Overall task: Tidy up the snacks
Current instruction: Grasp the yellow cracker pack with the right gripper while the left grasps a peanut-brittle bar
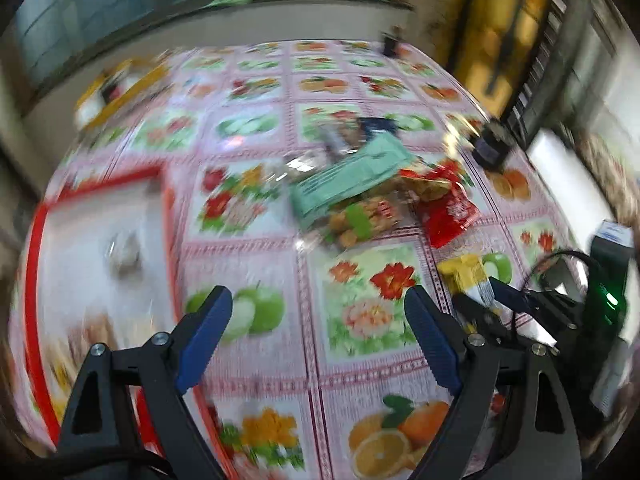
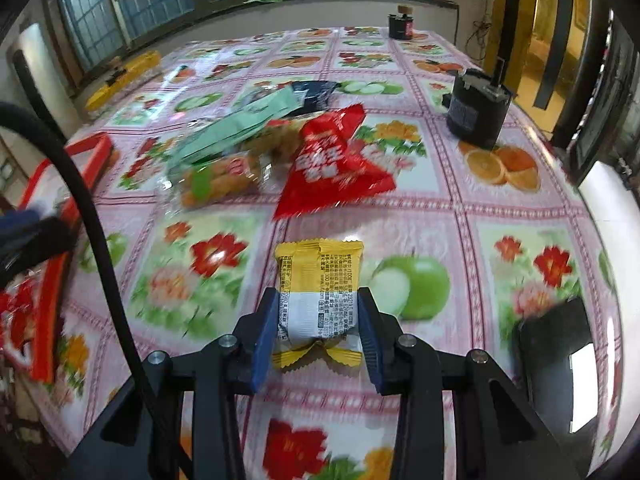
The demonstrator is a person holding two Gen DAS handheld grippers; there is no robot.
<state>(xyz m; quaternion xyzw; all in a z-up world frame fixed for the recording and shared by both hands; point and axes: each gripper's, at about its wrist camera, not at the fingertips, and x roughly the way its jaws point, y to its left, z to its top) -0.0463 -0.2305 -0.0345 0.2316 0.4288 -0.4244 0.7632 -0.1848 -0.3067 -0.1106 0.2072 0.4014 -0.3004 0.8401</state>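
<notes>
My right gripper [image 2: 319,296] is shut on a yellow and white snack packet [image 2: 320,272], with its blue pads pressed against both sides of the packet's white half. The packet lies on or just above the fruit-print tablecloth [image 2: 460,240]. The left wrist view shows the same packet [image 1: 466,272] at the right. My left gripper [image 1: 318,296] is open above the cloth, with nothing between its fingers. Beyond it is a pile of snacks: a pale green packet [image 1: 352,176], a red packet [image 1: 452,208] and a clear bag of golden biscuits [image 1: 360,220]. A red-rimmed tray [image 1: 32,280] lies to the left.
A black cylindrical device [image 2: 476,108] stands at the right of the table, and a small dark jar [image 2: 400,24] is at the far edge. A yellow box [image 2: 124,72] lies far left. A black cable [image 2: 100,240] crosses the right wrist view.
</notes>
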